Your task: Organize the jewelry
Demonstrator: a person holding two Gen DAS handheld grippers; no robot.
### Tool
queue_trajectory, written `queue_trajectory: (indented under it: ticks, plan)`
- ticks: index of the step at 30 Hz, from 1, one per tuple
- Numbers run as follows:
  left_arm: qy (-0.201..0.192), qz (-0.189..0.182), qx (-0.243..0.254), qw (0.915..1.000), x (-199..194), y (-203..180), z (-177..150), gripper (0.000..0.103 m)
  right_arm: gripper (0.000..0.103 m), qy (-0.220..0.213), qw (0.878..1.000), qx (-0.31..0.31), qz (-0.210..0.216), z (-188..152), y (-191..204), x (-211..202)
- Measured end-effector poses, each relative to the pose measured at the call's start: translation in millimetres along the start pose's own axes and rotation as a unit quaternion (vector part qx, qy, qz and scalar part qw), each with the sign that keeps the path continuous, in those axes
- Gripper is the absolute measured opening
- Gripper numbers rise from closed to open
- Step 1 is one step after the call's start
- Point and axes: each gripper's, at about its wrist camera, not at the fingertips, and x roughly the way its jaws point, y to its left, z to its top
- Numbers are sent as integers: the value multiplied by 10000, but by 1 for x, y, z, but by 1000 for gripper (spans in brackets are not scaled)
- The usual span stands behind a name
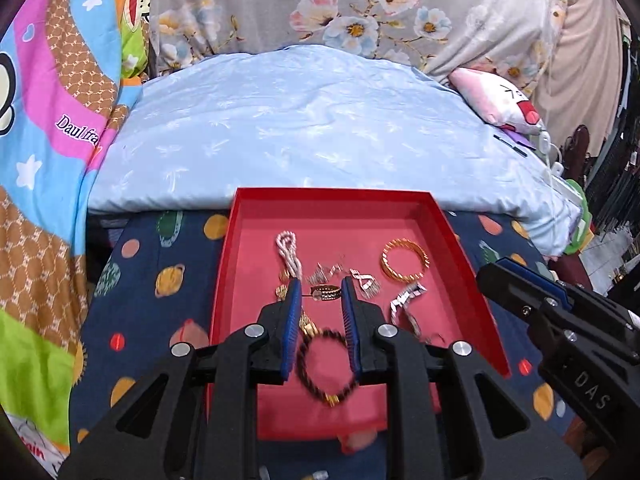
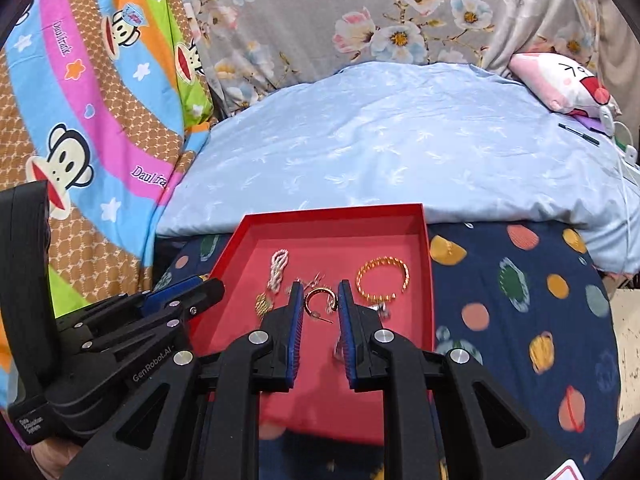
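Hovering over red tray (image 1: 460,248), both hand-held grippers (image 1: 320,288) (image 2: 319,290) parted, possibly holding nothing.

I count one red tray (image 1: 460,240) on the bed. In it: one gold bangle (image 1: 404,261), one dark beaded bracelet (image 1: 326,368), one white pearl strand (image 1: 289,254) and one gold hoop earring (image 2: 316,300). The small silver pieces (image 1: 362,278) look like three or four; I can't settle which. Two tongs are in view.

Both grippers are matte black plastic; fingers (image 1: 294,312) faced with ribbed blue pads; round silver screws at pivots.
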Motion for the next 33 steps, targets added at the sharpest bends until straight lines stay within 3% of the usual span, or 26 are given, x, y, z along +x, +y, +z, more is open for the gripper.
queue_trajectory:
  ticks: [13, 15, 18, 28, 30, 33]
  plan:
    - [259, 202, 49, 9994, 50, 4, 6, 24, 17, 263, 9996, 9, 81, 2, -1, 58]
    - [239, 273, 24, 9993, 51, 5, 5, 39, 22, 208, 9998, 30, 61, 2, -2, 58]
    - [170, 359, 11, 9992, 48, 6, 4, 48, 26, 158, 9999, 57, 40, 2, -4, 54]
    - [3, 552, 80, 9984, 20, 0, -11, 50, 48, -197, 9982, -159, -538, -16, 5, 14]
    - [-36, 629, 32, 9980, 11, 0, -16, 58, 53, -251, 9973, -156, -676, -23, 5, 3]
    - [-102, 763, 64, 9970, -1, -2, -26, 62, 61, -297, 9963, -95, -805, -36, 5, -11]
